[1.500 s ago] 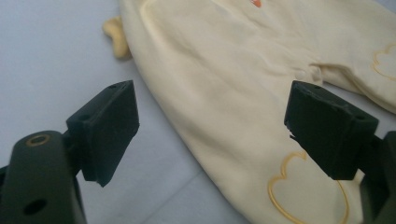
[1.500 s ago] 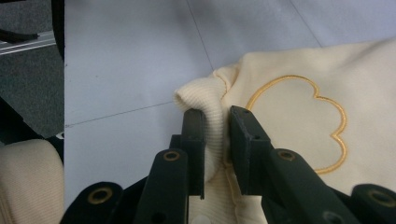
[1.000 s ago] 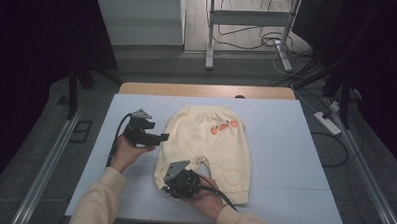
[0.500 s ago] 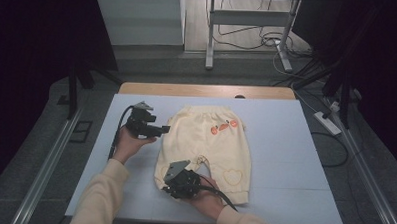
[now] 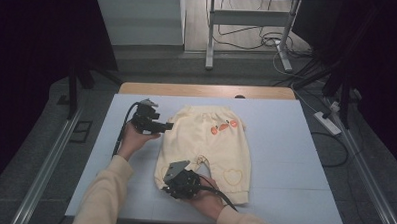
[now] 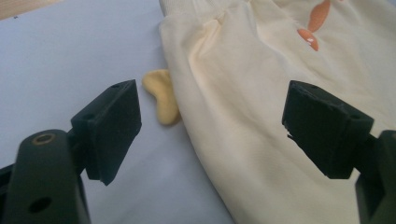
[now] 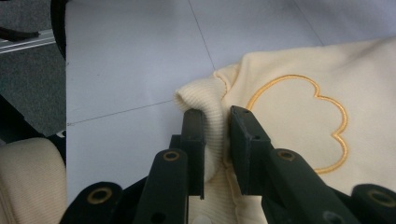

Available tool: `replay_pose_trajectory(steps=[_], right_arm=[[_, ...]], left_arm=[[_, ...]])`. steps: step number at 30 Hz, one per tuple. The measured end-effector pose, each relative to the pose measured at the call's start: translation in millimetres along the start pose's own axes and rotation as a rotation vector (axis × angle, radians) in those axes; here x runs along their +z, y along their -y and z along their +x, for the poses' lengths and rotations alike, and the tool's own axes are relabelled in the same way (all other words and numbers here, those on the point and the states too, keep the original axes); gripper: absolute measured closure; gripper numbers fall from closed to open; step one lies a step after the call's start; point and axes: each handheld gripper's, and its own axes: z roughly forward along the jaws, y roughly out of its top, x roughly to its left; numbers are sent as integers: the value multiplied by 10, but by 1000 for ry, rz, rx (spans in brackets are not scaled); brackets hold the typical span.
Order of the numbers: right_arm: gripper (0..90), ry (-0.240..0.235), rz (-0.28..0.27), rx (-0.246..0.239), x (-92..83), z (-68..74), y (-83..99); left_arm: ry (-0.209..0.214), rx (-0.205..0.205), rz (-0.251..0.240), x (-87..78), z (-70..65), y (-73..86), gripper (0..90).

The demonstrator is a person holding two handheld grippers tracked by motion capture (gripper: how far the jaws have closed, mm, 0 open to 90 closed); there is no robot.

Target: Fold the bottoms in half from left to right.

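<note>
A pair of pale yellow trousers is lying flat on the blue-grey mat that covers the table, waistband toward the far edge, legs toward the near edge. The ribbed cuff of the leg nearer the left edge is being pinched by the right gripper, its jaws drawn narrow with the folded knit caught between them, just beside the embroidered outline on that leg. The left gripper is being held with its jaws standing wide and nothing between them, near the trousers' left side just below the waistband; in the left gripper view, fabric is lying ahead of the jaws, and a small yellow tab, possibly a drawstring end, is poking out from under the edge. Judging by this, the folding is barely being begun: one corner is being gripped, the second grip is not yet made, and no fold is being seen in the cloth, so lifting and folding are being left entirely to do.
</note>
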Motion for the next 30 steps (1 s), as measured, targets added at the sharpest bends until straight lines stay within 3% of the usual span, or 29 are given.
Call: replay_pose_trajectory(steps=[10,19,30], right_arm=[[756,5,7,-5,12,14,5],[755,3,10,1,14,15,8],[755,-3,10,9,9,4,7]], left_arm=[[-43,13,31,201,34,-60,236],[-40,-9,28,288,93,-56,275],[-35,3,81,511,115,-33,324]])
